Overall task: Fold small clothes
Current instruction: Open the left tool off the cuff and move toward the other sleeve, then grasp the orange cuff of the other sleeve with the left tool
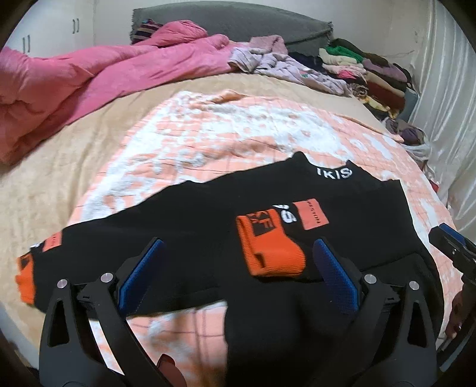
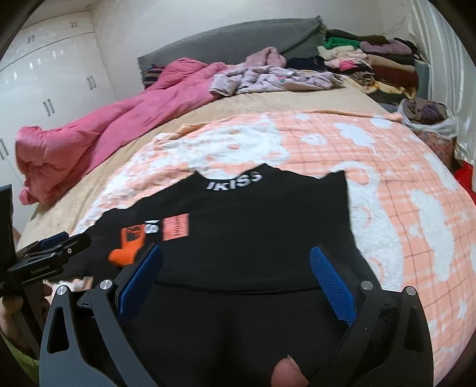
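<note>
A black sweatshirt (image 1: 184, 220) with orange cuffs and white "IKISS" lettering lies flat on a peach and white checked blanket (image 1: 208, 140). One sleeve is folded across the body, its orange cuff (image 1: 270, 247) resting on the black cloth. The other cuff (image 1: 25, 279) lies out at the left. My left gripper (image 1: 238, 268) hovers open above the sweatshirt's near part, with nothing between its blue pads (image 1: 139, 277). In the right wrist view the sweatshirt (image 2: 253, 232) fills the middle, and my right gripper (image 2: 238, 277) hangs open over its hem. The left gripper (image 2: 56, 247) shows at that view's left edge.
A pink duvet (image 1: 89, 80) is bunched at the far left of the bed. Lilac clothes (image 1: 276, 62) lie loose near the grey headboard (image 1: 232, 20). Folded clothes (image 1: 372, 68) are stacked at the far right by a white curtain (image 1: 446, 98). White wardrobe doors (image 2: 50, 80) stand on the left.
</note>
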### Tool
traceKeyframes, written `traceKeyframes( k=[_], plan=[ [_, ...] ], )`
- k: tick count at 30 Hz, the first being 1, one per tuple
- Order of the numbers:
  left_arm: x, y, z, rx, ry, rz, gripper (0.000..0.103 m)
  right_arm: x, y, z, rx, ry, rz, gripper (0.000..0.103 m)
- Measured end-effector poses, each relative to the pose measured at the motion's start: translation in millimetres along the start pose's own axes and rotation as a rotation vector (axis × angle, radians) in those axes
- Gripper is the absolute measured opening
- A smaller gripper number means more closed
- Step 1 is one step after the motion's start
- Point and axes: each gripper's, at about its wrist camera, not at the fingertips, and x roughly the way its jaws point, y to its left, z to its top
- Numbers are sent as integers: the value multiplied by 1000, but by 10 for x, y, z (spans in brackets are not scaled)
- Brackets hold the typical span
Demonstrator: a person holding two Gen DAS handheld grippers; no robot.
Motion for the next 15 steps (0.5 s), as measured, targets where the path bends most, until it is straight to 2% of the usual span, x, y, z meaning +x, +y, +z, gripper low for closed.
traceKeyframes(
  k=[15],
  plan=[
    [-415, 420, -83, -59, -47, 82, 93, -132, 744, 85, -137, -31, 118, 99]
  ],
)
